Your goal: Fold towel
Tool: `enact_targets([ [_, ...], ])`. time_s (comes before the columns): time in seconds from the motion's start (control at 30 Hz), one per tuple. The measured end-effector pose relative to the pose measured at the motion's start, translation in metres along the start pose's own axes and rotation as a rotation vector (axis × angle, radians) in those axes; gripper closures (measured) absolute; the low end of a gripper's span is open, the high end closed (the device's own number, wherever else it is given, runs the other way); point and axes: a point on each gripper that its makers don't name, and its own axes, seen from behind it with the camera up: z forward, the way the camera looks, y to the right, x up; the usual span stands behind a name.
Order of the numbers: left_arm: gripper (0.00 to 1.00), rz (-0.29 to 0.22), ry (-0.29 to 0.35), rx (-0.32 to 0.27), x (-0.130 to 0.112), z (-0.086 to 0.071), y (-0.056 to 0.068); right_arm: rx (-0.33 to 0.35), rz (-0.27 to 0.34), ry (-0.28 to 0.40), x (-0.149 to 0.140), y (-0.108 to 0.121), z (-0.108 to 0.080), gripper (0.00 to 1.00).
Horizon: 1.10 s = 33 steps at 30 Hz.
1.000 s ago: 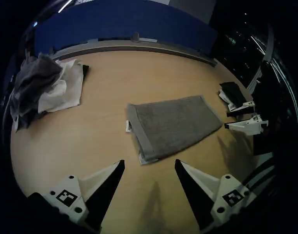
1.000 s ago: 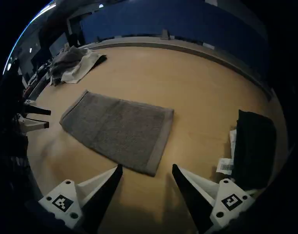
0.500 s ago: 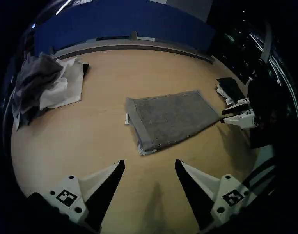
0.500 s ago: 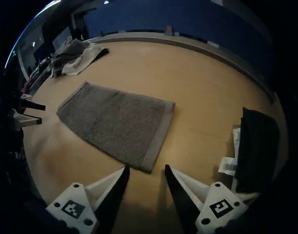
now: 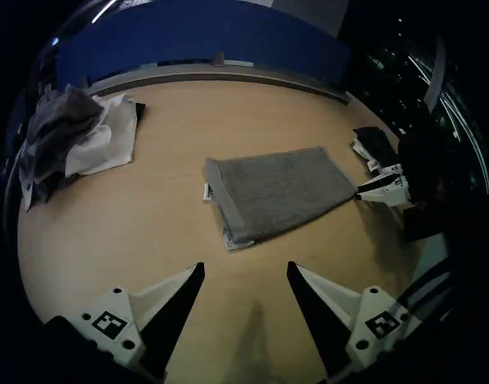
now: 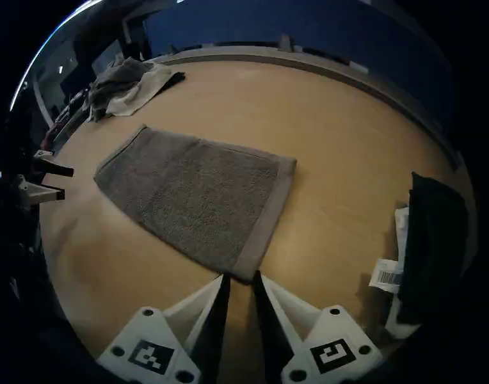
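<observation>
While left gripper [image 5: 244, 285] hangs wide open, short of the towel [image 5: 280, 192] lying flat on the table [image 5: 148, 211], right gripper [image 6: 240, 281] has narrowed from wide to a slit at the towel's corner. Can't tell if it's pinching cloth; probably the grasp for the next fold.

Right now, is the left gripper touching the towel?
Apart. The left gripper view shows a strip of bare table between the open fingertips of the left gripper and the near edge of the towel.
</observation>
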Motion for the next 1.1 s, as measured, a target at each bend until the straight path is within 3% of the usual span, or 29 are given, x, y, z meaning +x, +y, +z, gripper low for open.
enact_targets([
  [0.1,0.04,-0.001,0.000,0.001,0.000,0.000,0.000,0.002,-0.003,0.000,-0.001,0.000,0.000,0.77],
  [0.17,0.04,-0.002,0.000,0.000,0.000,0.000,0.000,-0.002,0.001,0.000,-0.002,0.001,0.000,0.88],
  [0.27,0.05,-0.003,0.000,-0.002,0.000,0.000,0.000,-0.001,0.010,0.004,-0.002,0.000,-0.002,0.94],
  [0.7,0.04,0.001,0.001,-0.002,0.001,0.000,0.000,0.000,0.003,0.024,0.002,-0.006,-0.010,0.97],
  [1.1,0.04,0.004,0.005,-0.012,0.002,-0.002,0.002,0.010,-0.035,0.093,0.042,-0.022,-0.032,0.97],
])
